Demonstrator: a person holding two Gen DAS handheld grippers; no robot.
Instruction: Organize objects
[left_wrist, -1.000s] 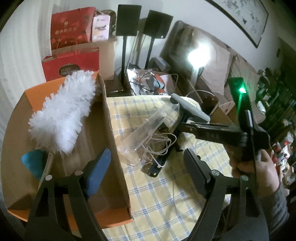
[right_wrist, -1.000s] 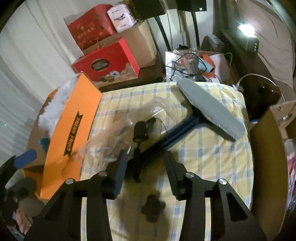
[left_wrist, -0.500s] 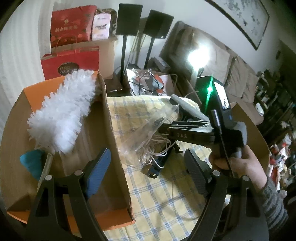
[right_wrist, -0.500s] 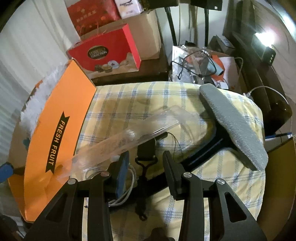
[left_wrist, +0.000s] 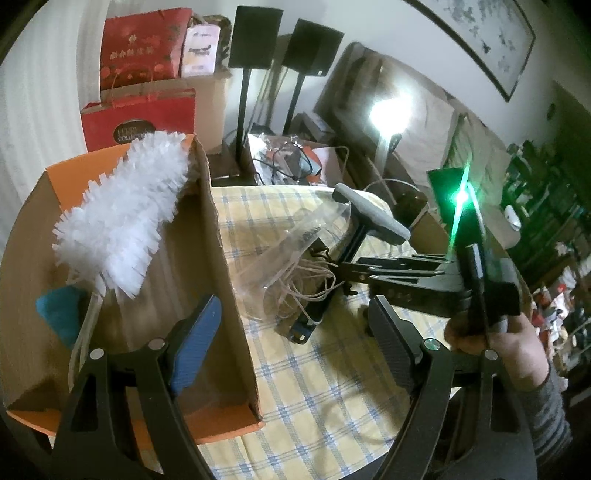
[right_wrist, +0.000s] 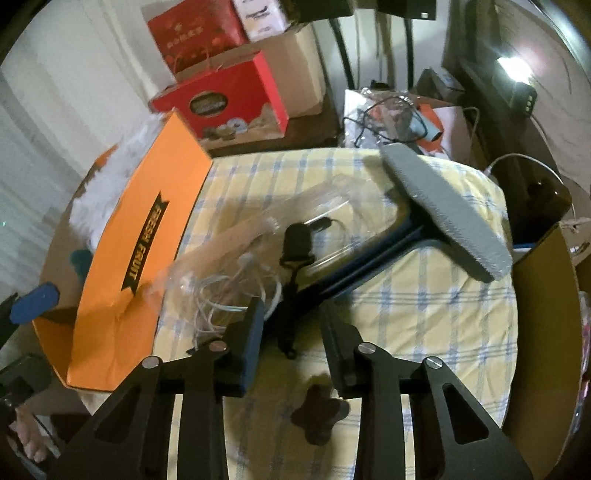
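Two grippers over a checked table with a box and a clutter of items.

Left wrist view: the left gripper (left_wrist: 291, 332) hangs wide open and empty over the near wall of the cardboard box (left_wrist: 225, 280), which holds a white duster (left_wrist: 122, 210).
Right wrist view: the right gripper (right_wrist: 291, 328) has just been closing; its jaws straddle the squeegee's (right_wrist: 443, 206) dark handle, but whether the pads touch it I cannot tell. A clear bag of cables (right_wrist: 236, 273) lies just left.
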